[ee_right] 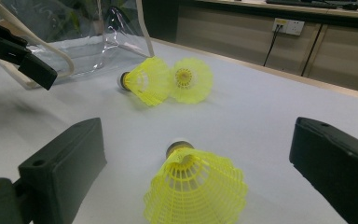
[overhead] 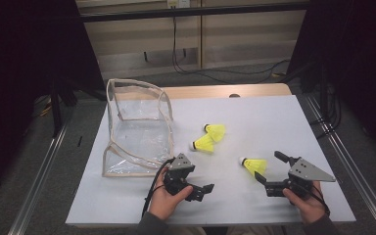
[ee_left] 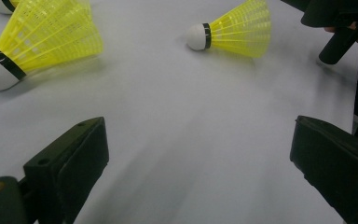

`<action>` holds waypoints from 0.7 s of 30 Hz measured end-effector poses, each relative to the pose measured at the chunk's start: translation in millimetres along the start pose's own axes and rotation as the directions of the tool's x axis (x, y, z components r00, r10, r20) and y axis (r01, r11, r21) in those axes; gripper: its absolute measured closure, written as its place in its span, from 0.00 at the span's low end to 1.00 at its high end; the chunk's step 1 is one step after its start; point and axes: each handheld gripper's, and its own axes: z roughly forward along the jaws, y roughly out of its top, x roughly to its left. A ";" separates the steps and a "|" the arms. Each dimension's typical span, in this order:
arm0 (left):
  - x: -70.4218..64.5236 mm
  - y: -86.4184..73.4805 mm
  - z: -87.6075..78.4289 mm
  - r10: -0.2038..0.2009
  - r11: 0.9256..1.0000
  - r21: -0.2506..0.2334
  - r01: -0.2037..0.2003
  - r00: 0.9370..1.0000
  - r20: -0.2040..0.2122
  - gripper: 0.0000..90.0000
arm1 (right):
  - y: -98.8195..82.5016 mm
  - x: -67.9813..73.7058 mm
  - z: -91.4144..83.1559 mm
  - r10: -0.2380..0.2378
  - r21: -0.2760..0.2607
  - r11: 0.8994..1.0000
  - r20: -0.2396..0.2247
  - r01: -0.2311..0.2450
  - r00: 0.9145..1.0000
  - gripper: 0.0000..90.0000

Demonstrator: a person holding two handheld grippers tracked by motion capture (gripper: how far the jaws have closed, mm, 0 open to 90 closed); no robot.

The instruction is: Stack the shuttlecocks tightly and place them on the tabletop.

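Note:
Three yellow shuttlecocks with white cork heads lie on the pale mat. Two touch near the middle (overhead: 215,131) (overhead: 204,143); the third (overhead: 254,165) lies to the right. My right gripper (overhead: 270,167) is open, and its jaws flank the third shuttlecock (ee_right: 196,186) without touching it, skirt toward the camera. My left gripper (overhead: 201,192) is open near the front edge, aimed right, with only bare mat between its jaws (ee_left: 200,140). Ahead of it lie a near shuttlecock (ee_left: 42,42) and a farther one (ee_left: 235,30).
A clear plastic bag (overhead: 137,127) with beige trim stands open at the mat's left, also behind the pair in the right gripper view (ee_right: 74,37). The mat (overhead: 274,122) covers a wooden table (overhead: 225,91). Cables hang along the back wall.

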 end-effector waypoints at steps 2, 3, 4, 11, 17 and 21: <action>0.1 -0.8 -1.5 -0.007 1.000 -0.007 0.007 1.000 0.001 0.05 | -0.3 0.5 -0.1 0.000 0.003 1.000 -0.004 0.000 1.000 0.03; 0.2 -1.2 -2.2 -0.008 1.000 -0.006 0.008 1.000 0.000 0.05 | -0.3 0.9 0.1 0.000 0.003 1.000 -0.003 0.000 1.000 0.03; 0.9 -1.5 -3.1 -0.001 1.000 -0.005 0.001 1.000 0.002 0.05 | -0.2 1.2 0.4 0.004 0.000 1.000 -0.004 -0.004 1.000 0.03; 2.7 -3.4 -8.0 -0.007 1.000 -0.013 0.007 1.000 0.009 0.05 | -1.2 0.5 -1.4 0.002 0.003 1.000 0.001 -0.002 1.000 0.03; 4.5 -4.4 -12.4 -0.006 1.000 -0.013 0.006 1.000 0.013 0.05 | -1.6 0.3 -4.9 -0.003 0.006 1.000 0.005 0.003 1.000 0.03; 5.2 -4.7 -14.5 0.003 1.000 -0.015 -0.003 1.000 0.007 0.05 | -2.0 -0.6 -7.7 -0.005 0.007 1.000 0.011 0.005 1.000 0.03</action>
